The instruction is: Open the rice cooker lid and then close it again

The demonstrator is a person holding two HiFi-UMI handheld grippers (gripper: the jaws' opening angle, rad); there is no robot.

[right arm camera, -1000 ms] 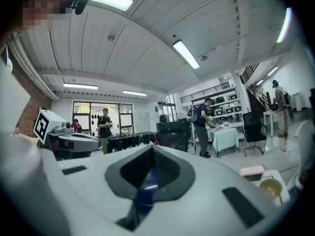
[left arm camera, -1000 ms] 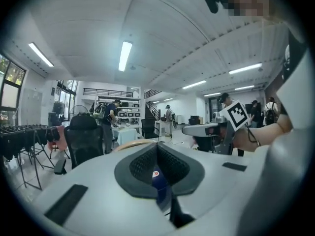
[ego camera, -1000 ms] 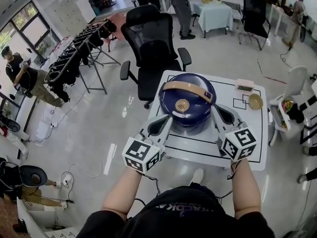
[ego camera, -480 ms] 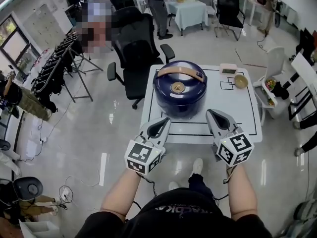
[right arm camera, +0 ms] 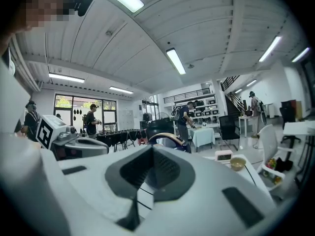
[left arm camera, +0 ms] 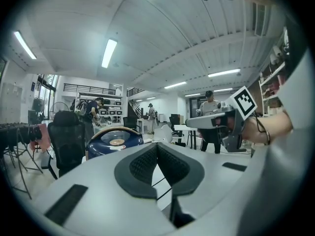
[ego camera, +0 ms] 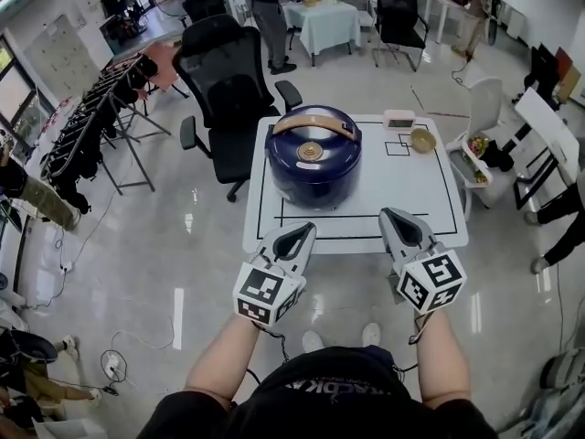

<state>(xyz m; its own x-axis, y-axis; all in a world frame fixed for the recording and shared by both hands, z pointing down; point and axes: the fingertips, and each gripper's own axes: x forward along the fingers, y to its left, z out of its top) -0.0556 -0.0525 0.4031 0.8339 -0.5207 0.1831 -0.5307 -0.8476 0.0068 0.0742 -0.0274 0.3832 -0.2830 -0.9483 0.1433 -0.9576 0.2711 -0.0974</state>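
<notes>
1. Fingers (left arm camera: pixel 142 163) of left gripper (ego camera: pixel 300 234) are seen pressed together w/ nothing btwn them. The same is seen on right gripper (ego camera: pixel 395 222): shut tight & empty.
2. Both grippers are held just off the near edge of the table (ego camera: pixel 420 204), pointed toward the far side and roughly level. Nothing on the table is touched.
3. Rice cooker (ego camera: pixel 315 188) is stood on the left-of-centre, far part of the table, inside black marked lines. Its lid (ego camera: pixel 329 149) is seen down, w/ a tan handle (ego camera: pixel 313 124) laid across the far side of the top.
4. A small bowl (ego camera: pixel 422 140) & a small box (ego camera: pixel 399 119) are set at far right, well apart from the cooker, so no obstruction is expected.
5. Step in hand is judged a no-contact one. From a lid that is down it can't be told whether opening is yet to be done.
6. If opening is due:
   - Fingers should be spread before the cooker is reached, not at it.
   - No release catch can be made out, so the near front should be checked first.
   - The lid should be raised slowly, w/ the body steadied by the other gripper so it isn't slid on the table.
7. For closing, the lid should be lowered under control & pressed till seated flush.
</notes>
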